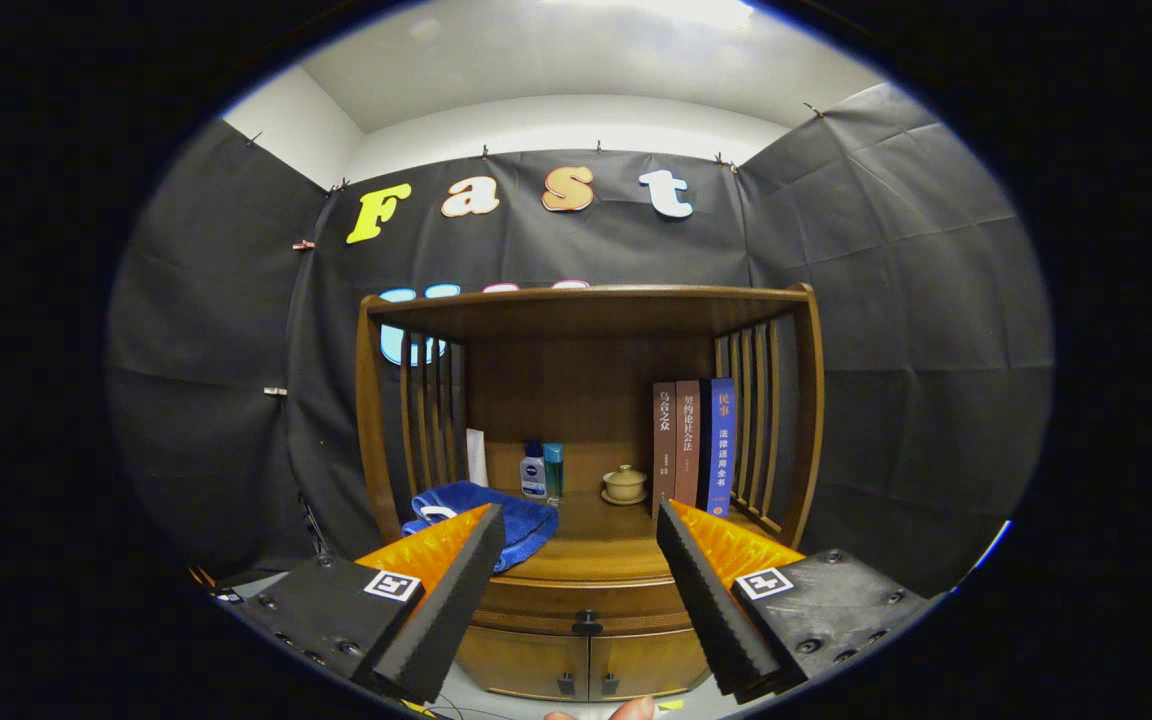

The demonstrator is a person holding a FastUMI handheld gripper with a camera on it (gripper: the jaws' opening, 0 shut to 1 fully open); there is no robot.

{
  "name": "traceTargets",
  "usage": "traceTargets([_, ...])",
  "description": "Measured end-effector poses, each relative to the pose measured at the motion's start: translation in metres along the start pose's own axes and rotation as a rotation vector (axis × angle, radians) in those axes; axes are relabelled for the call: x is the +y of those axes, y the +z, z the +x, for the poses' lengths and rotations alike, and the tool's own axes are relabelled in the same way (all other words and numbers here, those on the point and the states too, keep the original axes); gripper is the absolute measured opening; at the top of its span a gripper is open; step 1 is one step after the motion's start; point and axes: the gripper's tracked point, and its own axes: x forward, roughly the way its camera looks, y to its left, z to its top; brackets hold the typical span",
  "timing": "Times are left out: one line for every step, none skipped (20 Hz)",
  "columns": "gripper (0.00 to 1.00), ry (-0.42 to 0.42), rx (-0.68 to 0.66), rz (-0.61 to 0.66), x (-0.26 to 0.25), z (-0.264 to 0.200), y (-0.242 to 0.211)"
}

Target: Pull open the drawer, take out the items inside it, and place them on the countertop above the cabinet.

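Tool (581,520) is sitting wide, nothing between the fingers, both foam pads (451,600) splayed apart and pointing at the cabinet (586,420) front.

Drawer (576,605) is sitting closed, showing in the gap between the fingers, just below the worktop (596,550) edge. Its dark knob (587,623) is centred in that gap, well clear of both pads. Contents are hidden behind the drawer front. Two small doors (586,665) are sitting under the drawer, each with a dark pull near the middle seam.

Worktop is carrying, beyond the fingertips:
- blue towel (511,515), bunched, lying at the left, partly behind the left finger
- white-and-blue bottle (533,472) and a teal bottle (554,472) standing just beside each other at the back
- small lidded cup (625,484) on a saucer, right of the bottles
- three books (693,440) standing upright against the right slatted side, right finger tip overlapping their bottoms

A wooden shelf (586,300) is roofing the alcove. A fingertip (631,710) of a person is peeking in below the doors.
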Motion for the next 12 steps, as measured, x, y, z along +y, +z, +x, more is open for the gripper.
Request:
traceTargets([0.99, 0.002, 0.004, -0.010, 0.001, 0.017, -0.010])
traceTargets([0.99, 0.007, 0.016, -0.025, 0.003, 0.030, -0.023])
traceTargets([0.99, 0.006, 0.031, -0.041, 0.003, 0.040, -0.041])
traceTargets([0.99, 0.005, 0.051, -0.052, 0.004, 0.050, -0.063])
traceTargets([0.99, 0.006, 0.071, -0.053, 0.004, 0.056, -0.083])
traceTargets([0.99, 0.004, 0.092, -0.045, 0.004, 0.061, -0.102])
traceTargets([0.99, 0.001, 0.105, -0.035, 0.005, 0.066, -0.119])
traceTargets([0.99, -0.003, 0.117, -0.029, 0.005, 0.070, -0.135])
traceTargets([0.99, -0.007, 0.125, -0.022, 0.004, 0.074, -0.150])
traceTargets([0.99, -0.006, 0.132, -0.013, 0.004, 0.078, -0.163])
traceTargets([0.99, -0.003, 0.136, -0.003, 0.005, 0.082, -0.176])
traceTargets([0.99, 0.005, 0.139, 0.010, 0.008, 0.086, -0.190])
